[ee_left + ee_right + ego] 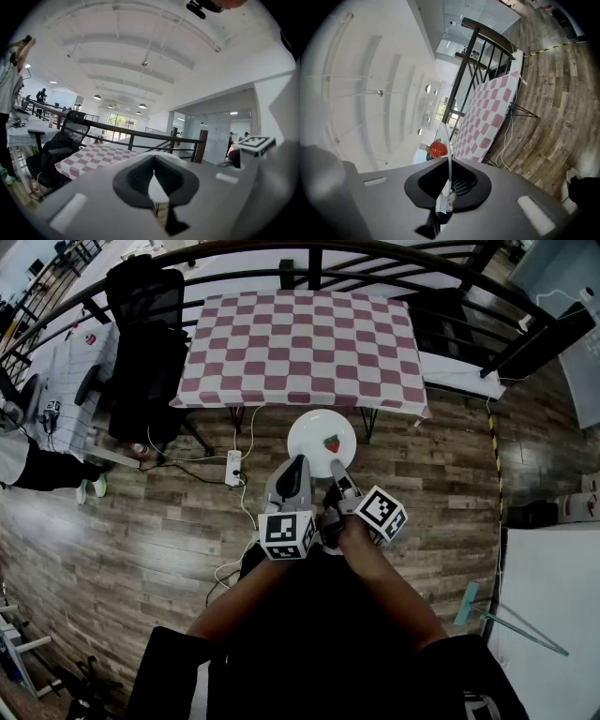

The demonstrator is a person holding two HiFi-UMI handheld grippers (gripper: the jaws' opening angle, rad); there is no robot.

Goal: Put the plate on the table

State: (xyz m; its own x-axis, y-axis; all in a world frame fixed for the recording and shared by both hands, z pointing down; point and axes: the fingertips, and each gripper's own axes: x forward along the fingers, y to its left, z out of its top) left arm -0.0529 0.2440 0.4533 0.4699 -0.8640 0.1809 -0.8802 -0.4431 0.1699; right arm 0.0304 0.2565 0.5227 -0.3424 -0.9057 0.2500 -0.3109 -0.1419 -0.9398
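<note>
A: Why does the person bring both tongs so close together in front of the body?

B: It seems that both carry one thing. The right tongs [338, 474] are closed on the near rim of the white plate [322, 440]; in the right gripper view the rim stands as a thin edge between the jaws. The left tongs [298, 472] look closed on the same rim just beside them, with a white piece of the plate between the jaws.

A: Why two grips on one side?

B: Probably to hold the plate level. A strawberry [332, 443] lies on it, and it could roll off if the plate tips.

A: Where is the plate now?

B: In the air over the wooden floor [422, 474], just before the near edge of the table [300, 348]. It does not touch the table, so the task is not yet done. The red and white checked cloth on the table looks bare.

A: Is there any writing?

B: No word can be read. Only the marker cubes [287, 533] on the tongs show black and white square patterns. There is no brand on the plate.
</note>
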